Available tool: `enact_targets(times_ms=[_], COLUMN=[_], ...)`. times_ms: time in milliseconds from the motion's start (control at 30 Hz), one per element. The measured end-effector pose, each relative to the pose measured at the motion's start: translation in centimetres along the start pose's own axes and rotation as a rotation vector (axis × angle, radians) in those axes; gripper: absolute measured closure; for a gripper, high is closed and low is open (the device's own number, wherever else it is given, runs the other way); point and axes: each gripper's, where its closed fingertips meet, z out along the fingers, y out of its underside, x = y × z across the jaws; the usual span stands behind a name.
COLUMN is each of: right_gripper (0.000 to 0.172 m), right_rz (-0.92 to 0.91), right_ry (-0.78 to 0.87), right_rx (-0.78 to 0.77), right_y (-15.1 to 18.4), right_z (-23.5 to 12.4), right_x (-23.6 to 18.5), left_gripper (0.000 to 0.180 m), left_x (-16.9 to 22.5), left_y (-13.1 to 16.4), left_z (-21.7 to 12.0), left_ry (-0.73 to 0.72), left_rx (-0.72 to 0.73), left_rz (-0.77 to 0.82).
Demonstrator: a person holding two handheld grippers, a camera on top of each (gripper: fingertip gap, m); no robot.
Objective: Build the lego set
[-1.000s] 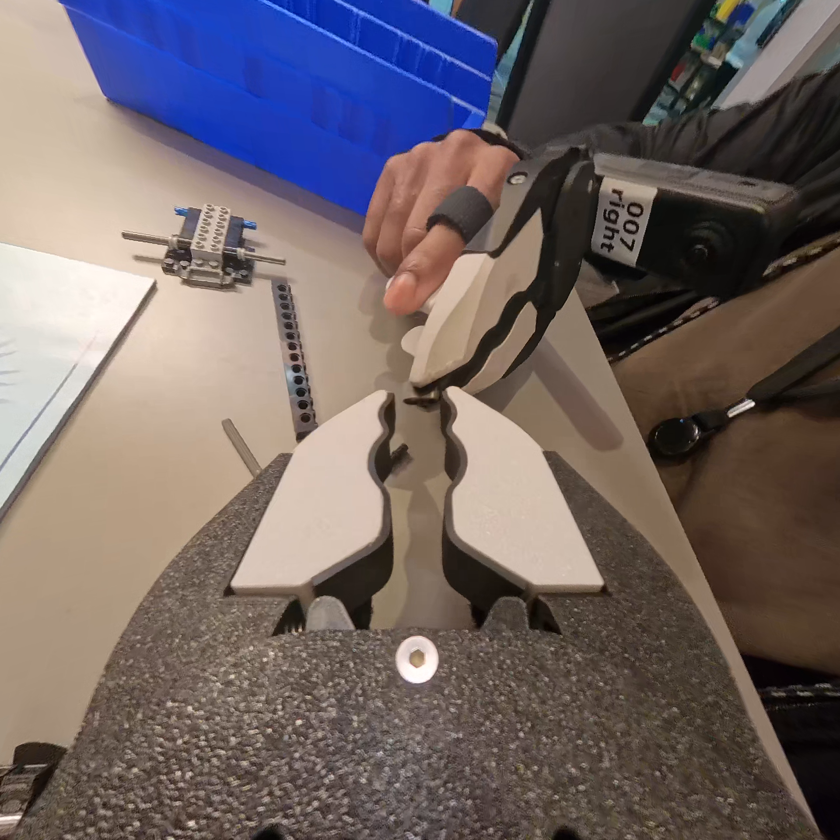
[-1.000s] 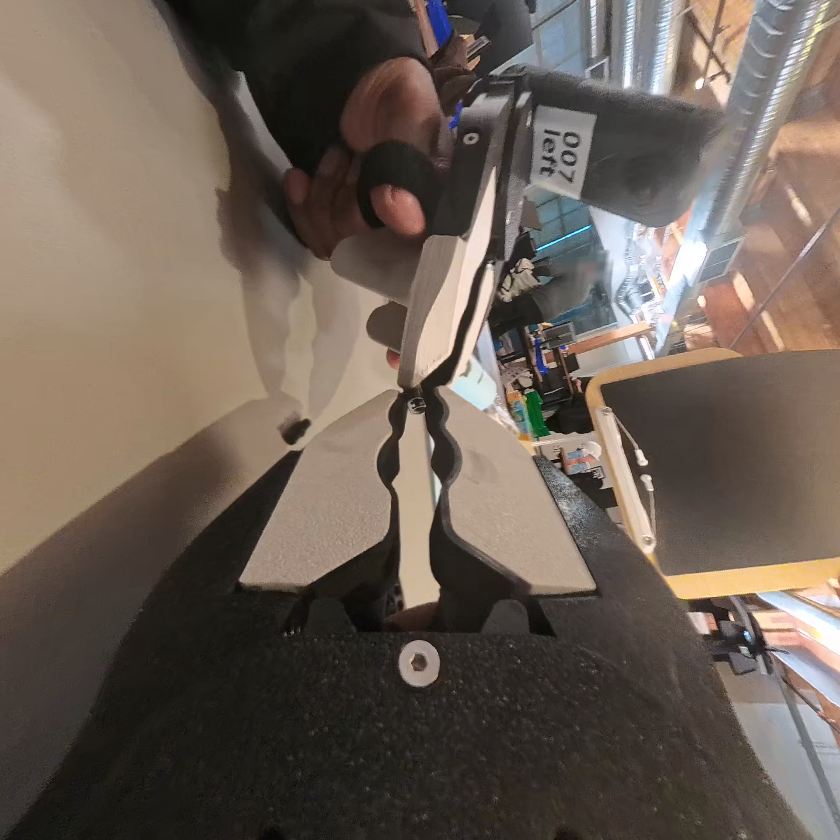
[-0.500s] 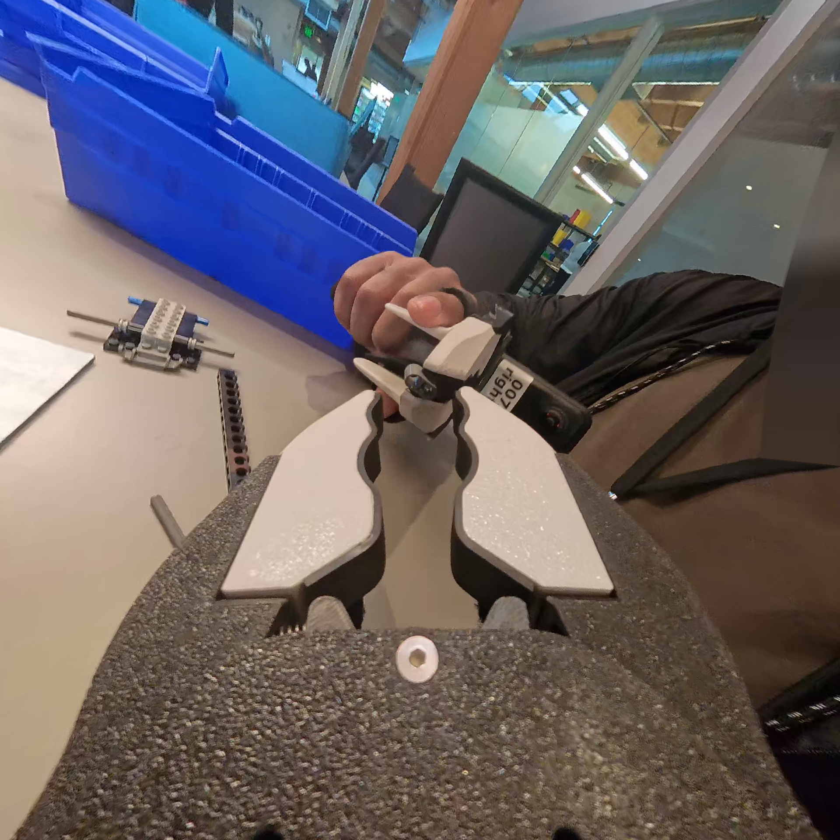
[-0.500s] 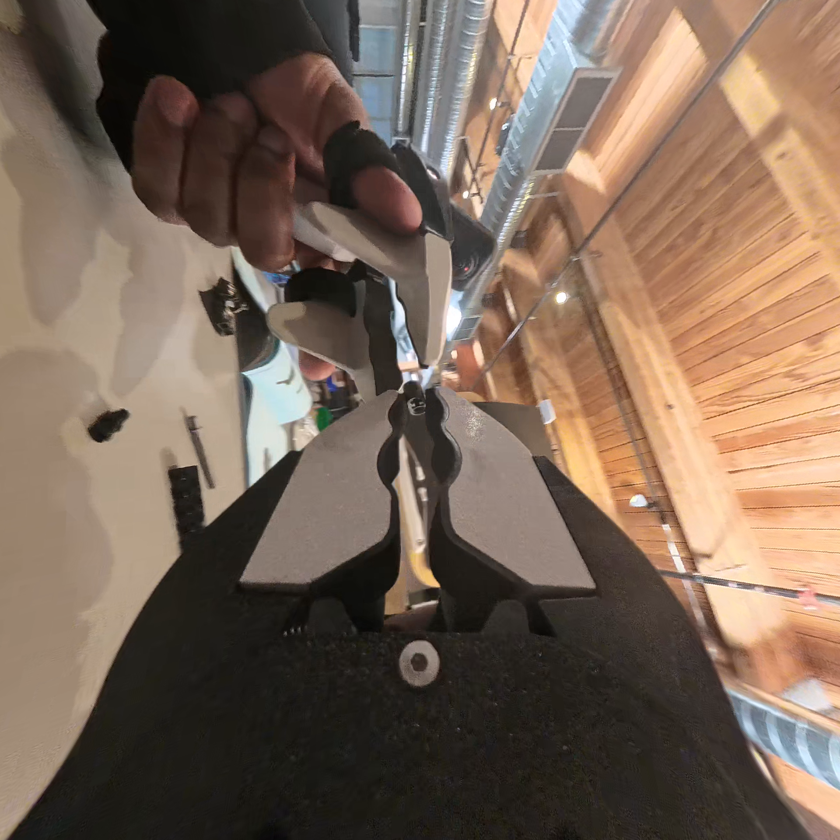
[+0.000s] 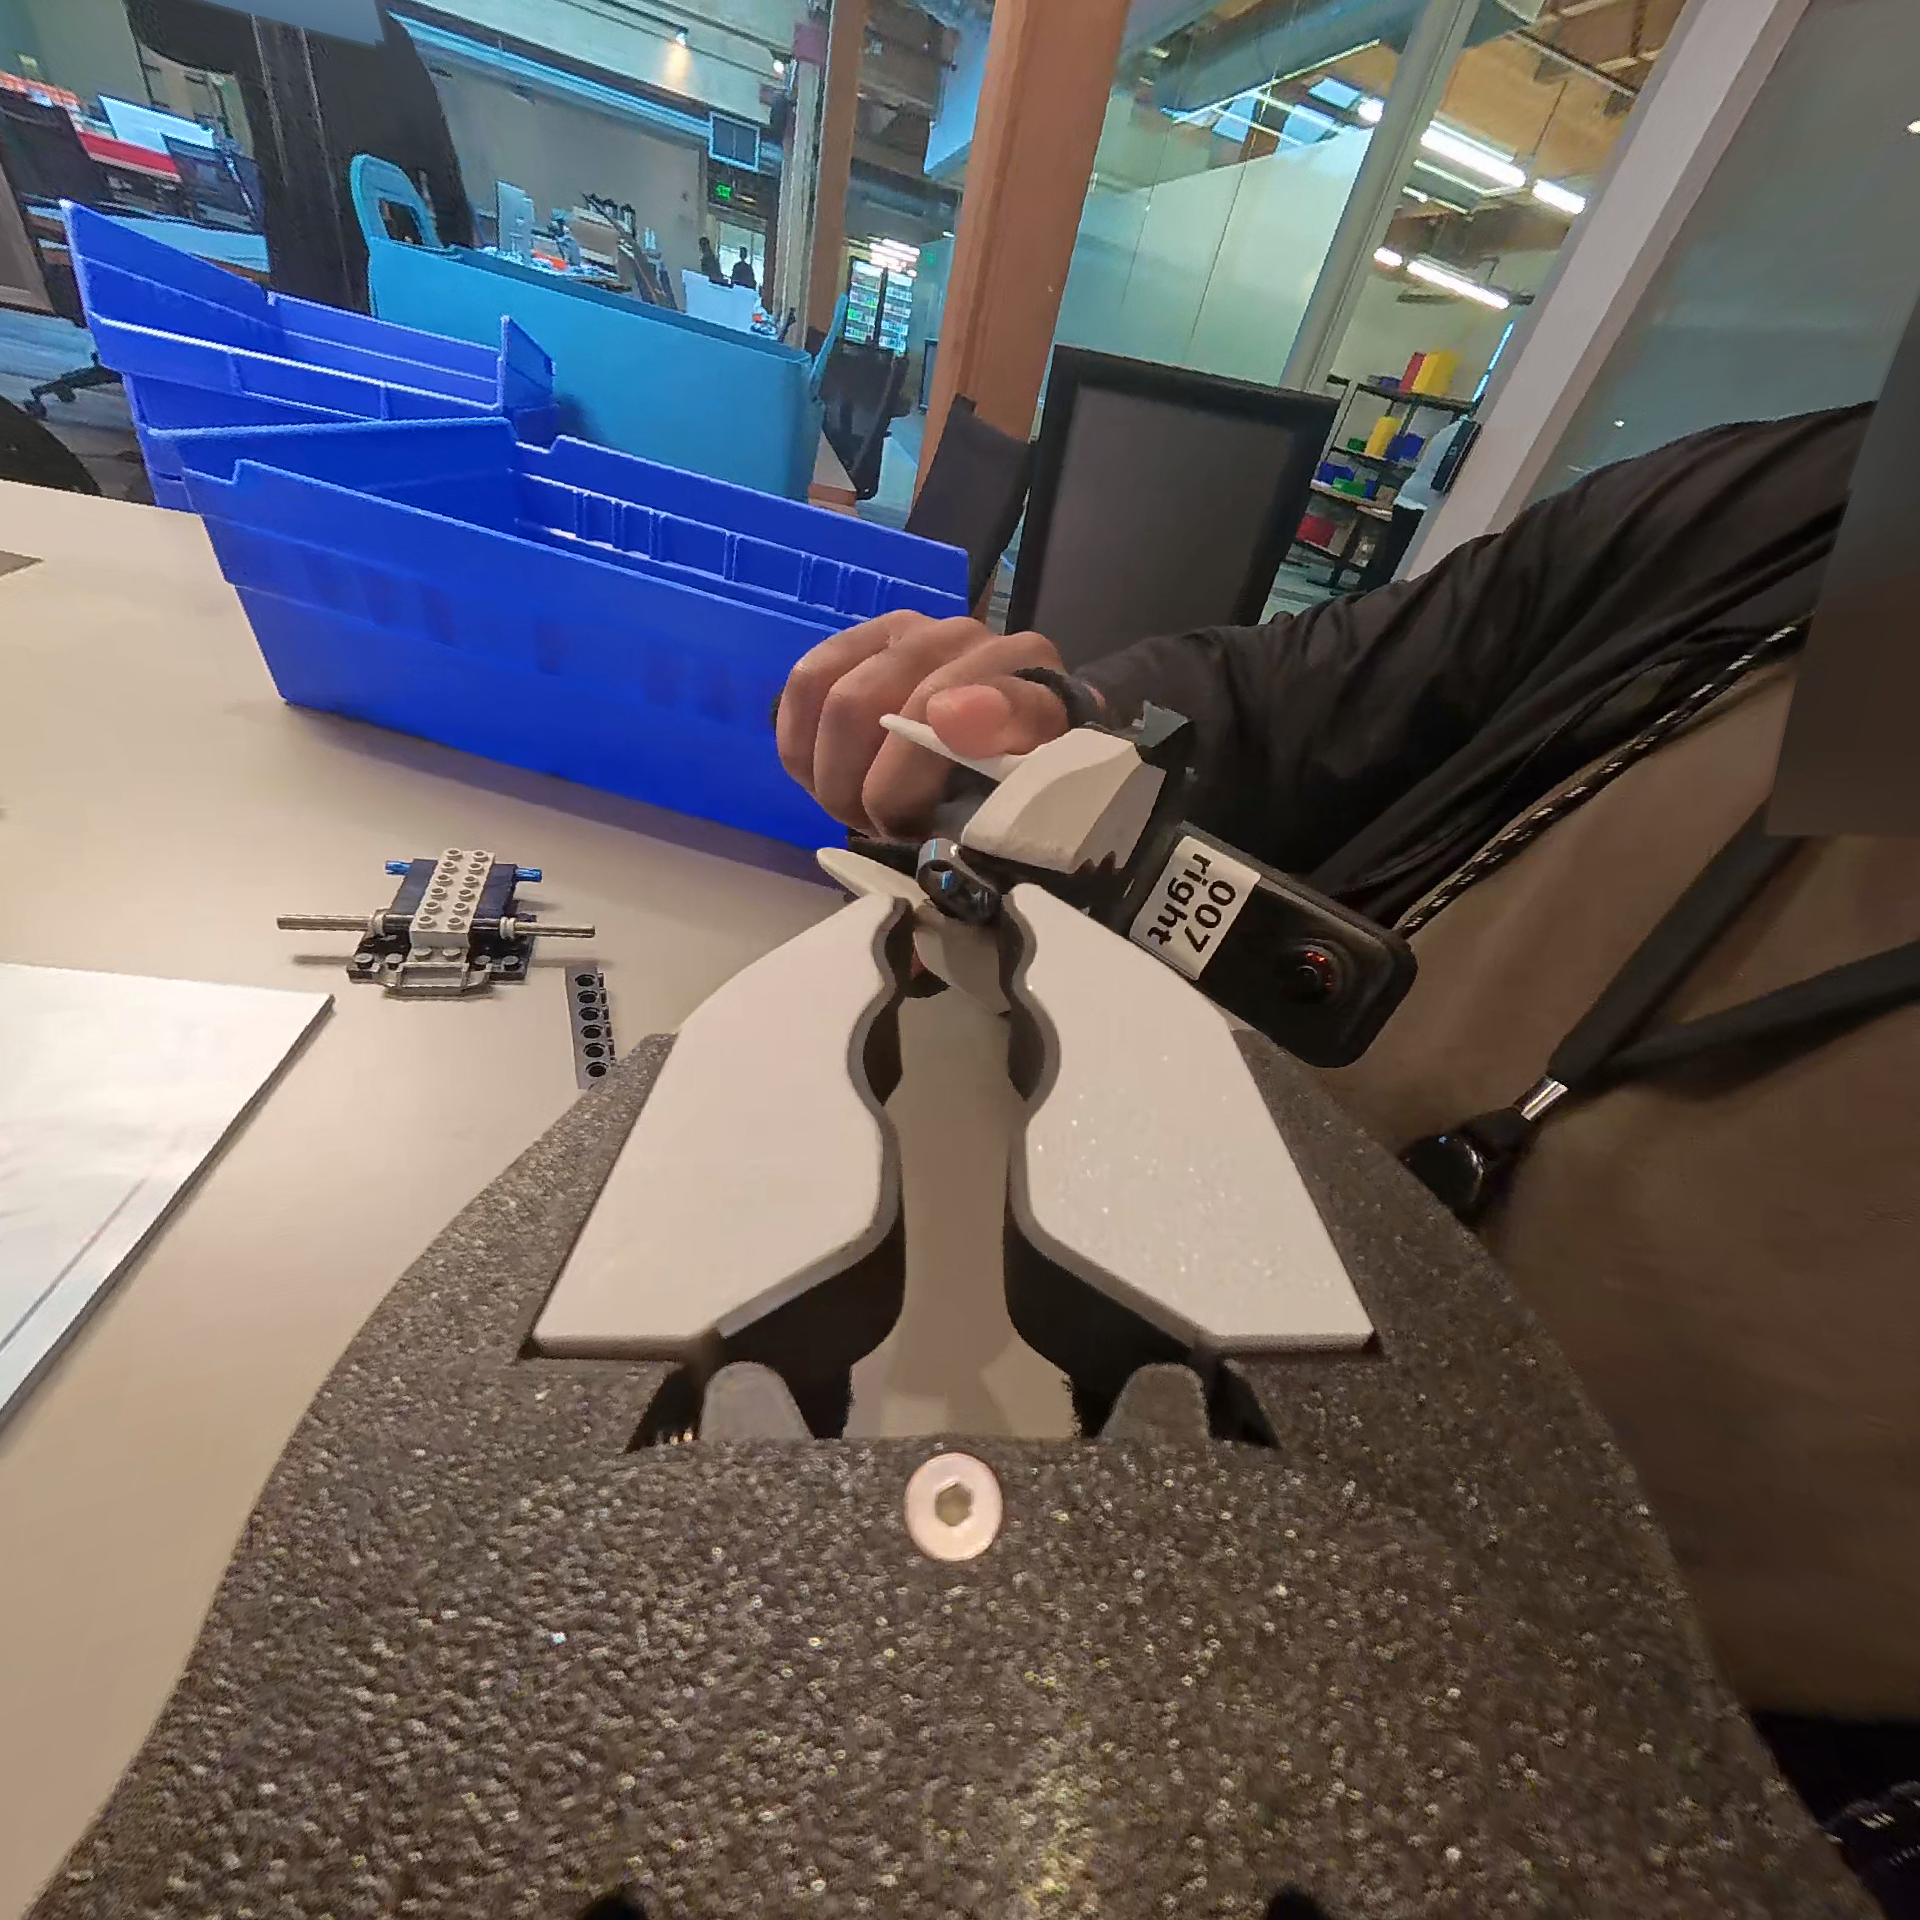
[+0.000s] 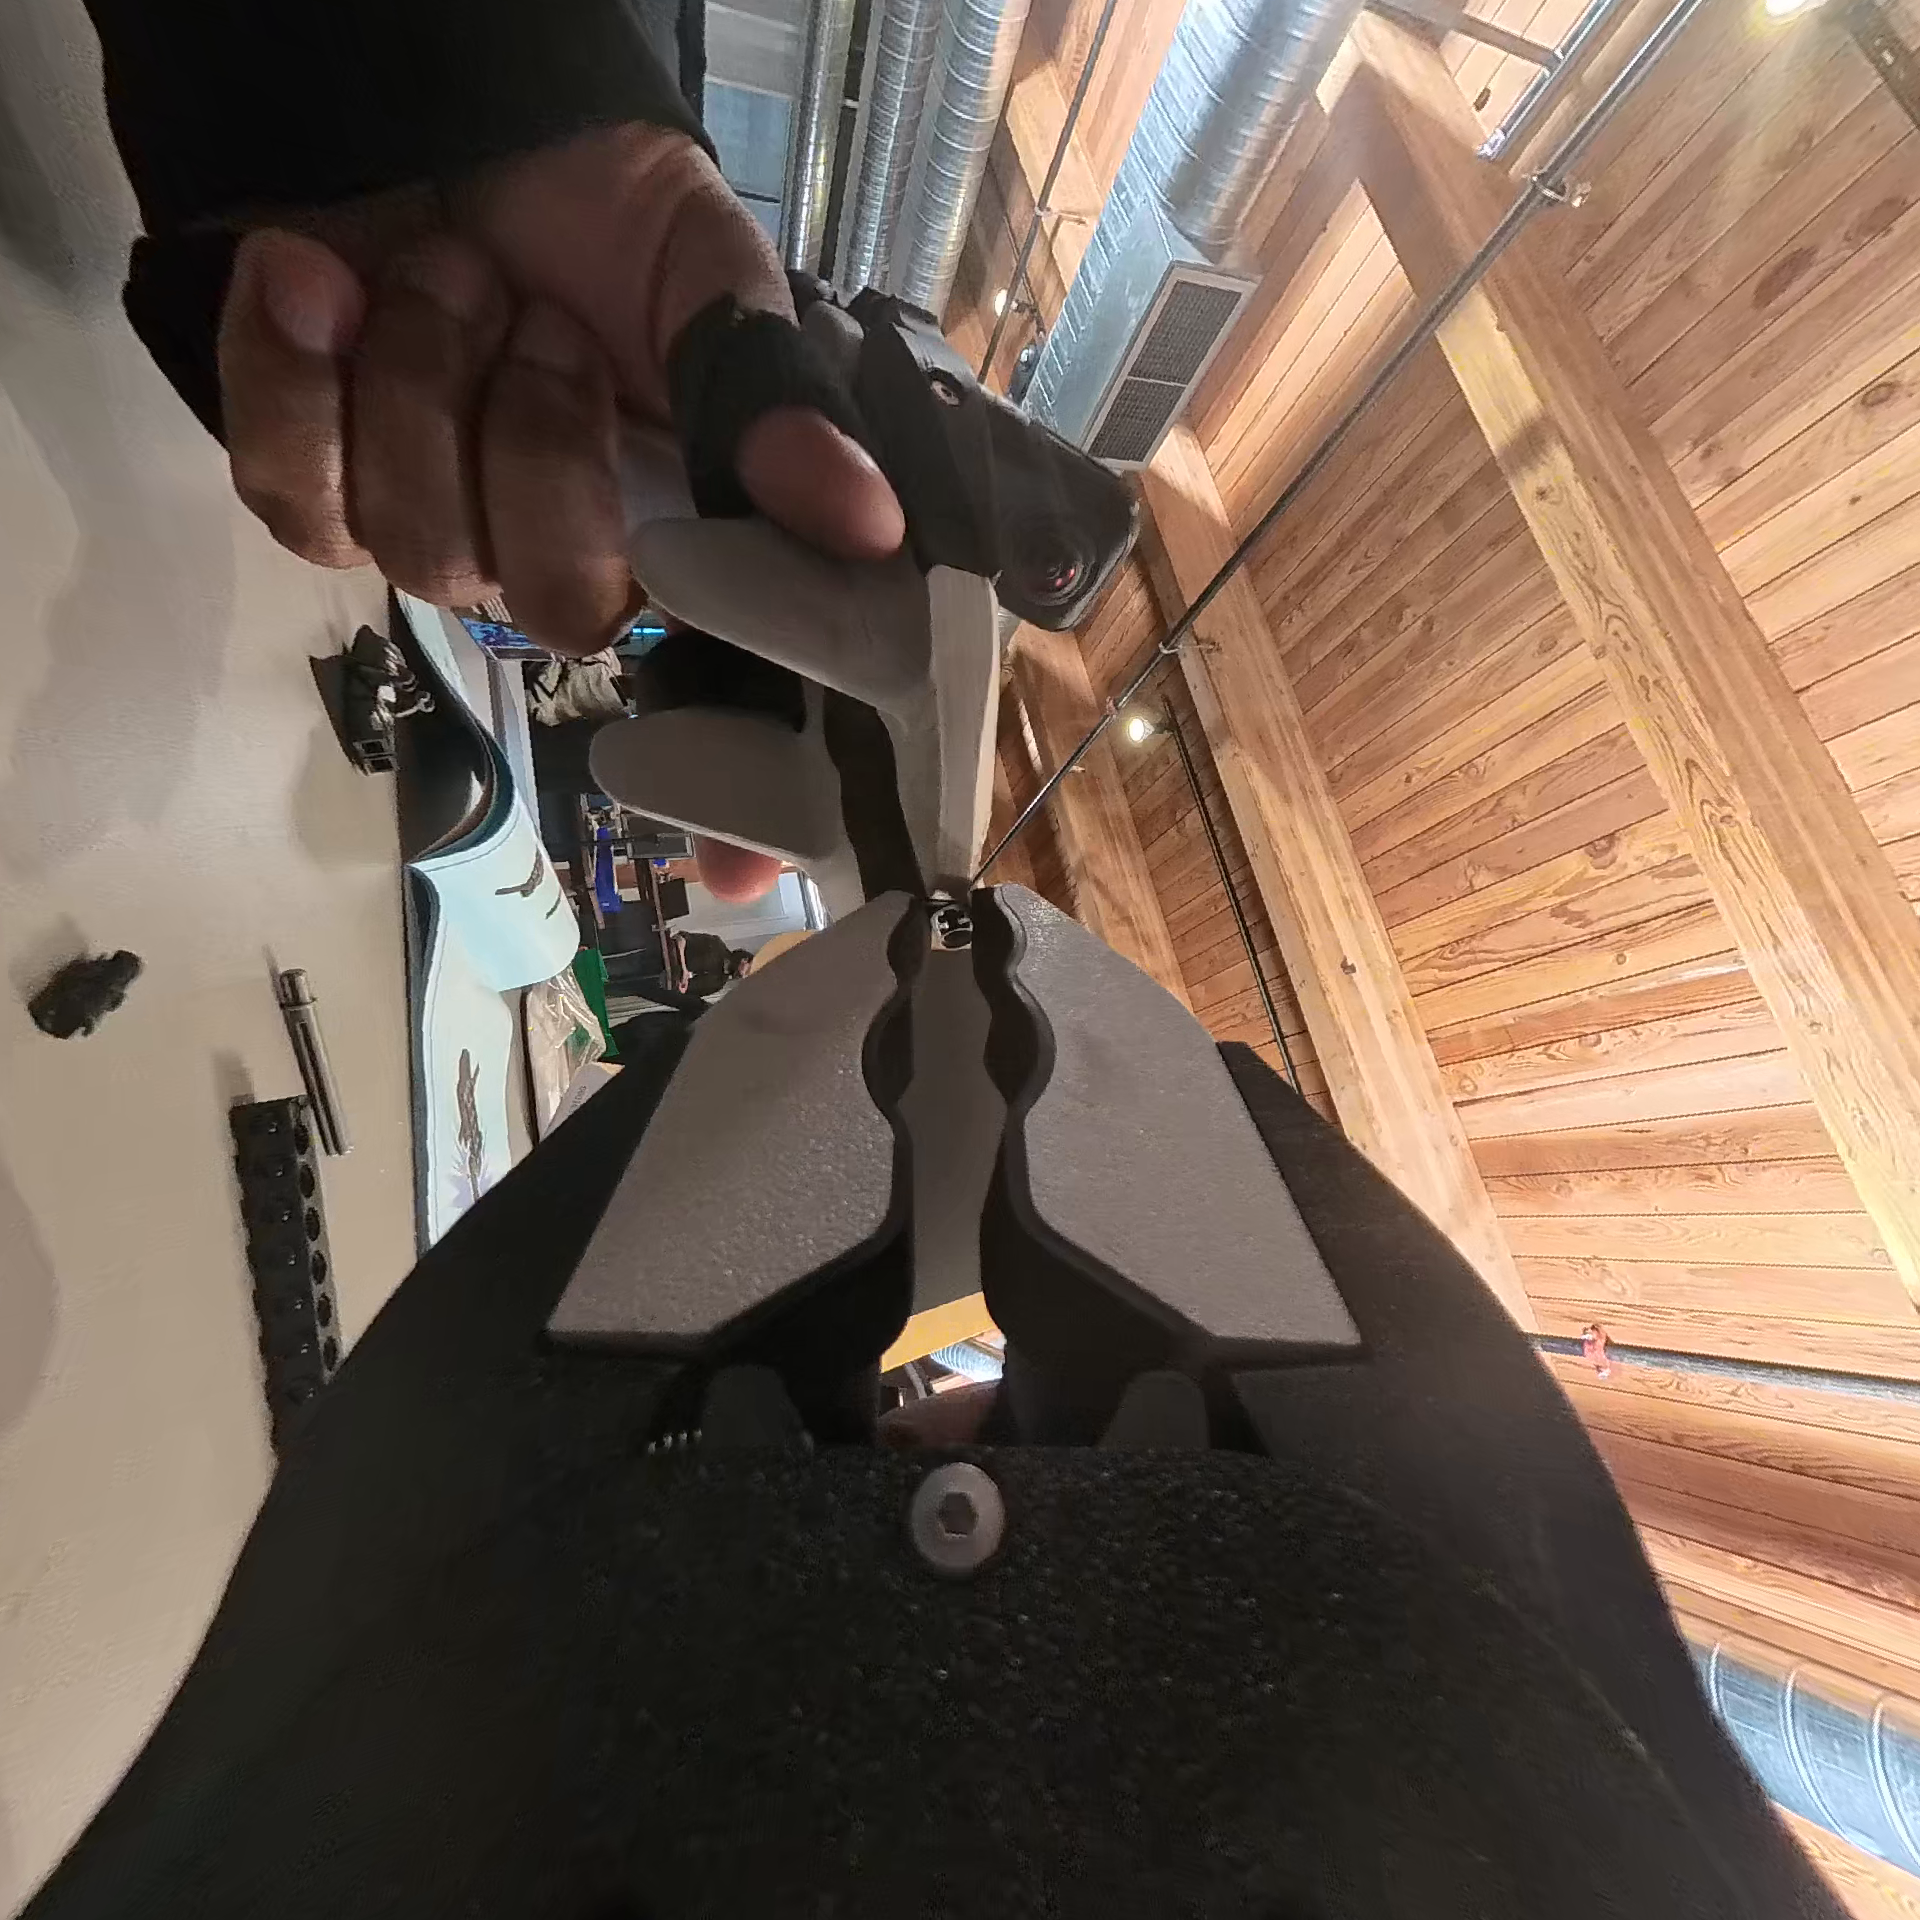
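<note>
Grey table (image 5: 187,748): part-built brick chassis with axles (image 5: 442,925), black holed beam (image 5: 590,1023) just right of it, both untouched. Left gripper (image 5: 956,920) brackets the small black connector (image 5: 954,891), contact unclear. Right gripper (image 6: 948,920) clamps that same connector, lifted clear of the table, not yet fitted anywhere

I am counting two grippers, the left (image 5: 951,920) and the right (image 5: 971,883), meeting tip to tip on one small black connector piece (image 5: 956,894). Left of mine, one brick assembly (image 5: 442,925) and one black holed beam (image 5: 590,1023) are lying (one grey axle (image 6: 312,1060) beside it). Beyond are sitting roughly three stacked blue bins (image 5: 499,582), and one white sheet (image 5: 114,1112).
</note>
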Motion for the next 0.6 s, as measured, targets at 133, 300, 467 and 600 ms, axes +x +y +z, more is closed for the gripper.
enact_targets(times_ms=[133, 300, 467, 600], right_gripper=[0.163, 0.164, 0.164, 0.164], right_rz=[-0.014, -0.034, -0.032, -0.035], right_ry=[0.011, 0.024, 0.02, 0.012], right_rx=[0.006, 0.019, 0.025, 0.022], right_y=[-0.12, -0.39, -0.46, -0.35], right_z=[-0.02, -0.09, -0.1, -0.07], right_x=[0.16, 0.31, 0.28, 0.16], left_gripper=[0.165, 0.164, 0.164, 0.161], left_x=[0.24, 0.6, 0.65, 0.65], left_y=[-0.19, -0.34, -0.34, -0.35], left_z=[-0.06, -0.18, -0.24, -0.26], left_ry=[0.043, 0.111, 0.135, 0.143], left_rx=[0.025, 0.053, 0.06, 0.063], left_rz=[-0.059, -0.151, -0.193, -0.214])
